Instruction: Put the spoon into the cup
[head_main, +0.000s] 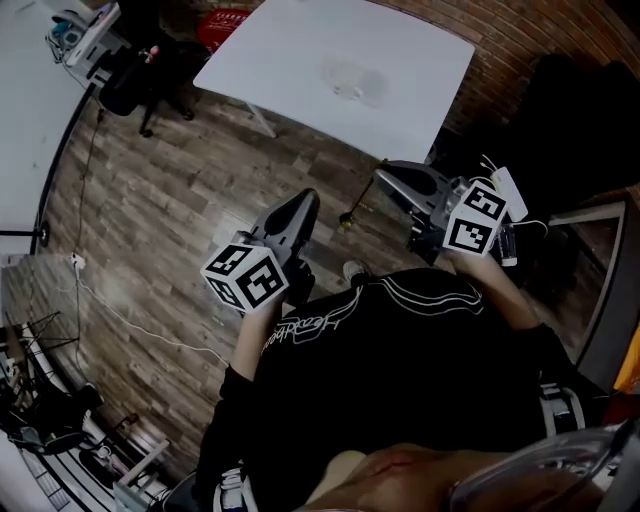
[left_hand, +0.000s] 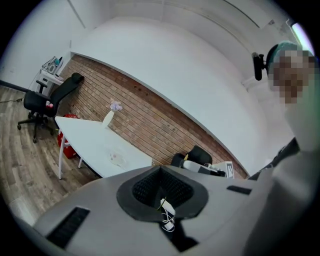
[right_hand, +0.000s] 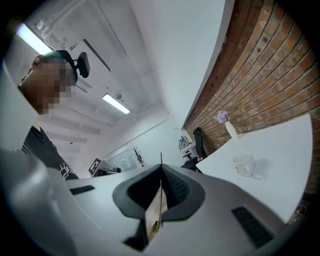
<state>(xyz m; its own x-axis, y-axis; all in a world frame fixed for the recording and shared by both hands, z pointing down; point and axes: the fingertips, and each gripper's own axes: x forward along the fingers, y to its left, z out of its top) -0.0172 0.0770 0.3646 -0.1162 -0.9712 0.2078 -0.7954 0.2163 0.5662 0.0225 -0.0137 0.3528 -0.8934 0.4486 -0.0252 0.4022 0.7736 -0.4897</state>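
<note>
A pale cup (head_main: 350, 80) stands on the white table (head_main: 300, 45), far ahead of me. It also shows in the left gripper view as the cup (left_hand: 118, 159), and in the right gripper view as the cup (right_hand: 243, 164). I cannot make out a spoon in any view. My left gripper (head_main: 305, 203) is held close to my body above the wooden floor, jaws shut and empty. My right gripper (head_main: 386, 178) hangs beside it, also shut on nothing. Both point roughly toward the table, well short of it.
A brick wall (left_hand: 150, 120) runs behind the table, on which stands a white vase (left_hand: 108, 118) with a flower. A black office chair (head_main: 135, 85) stands left of the table. Dark seating (head_main: 580, 120) and a white power strip (head_main: 507, 190) are at my right. Cables cross the floor (head_main: 150, 220).
</note>
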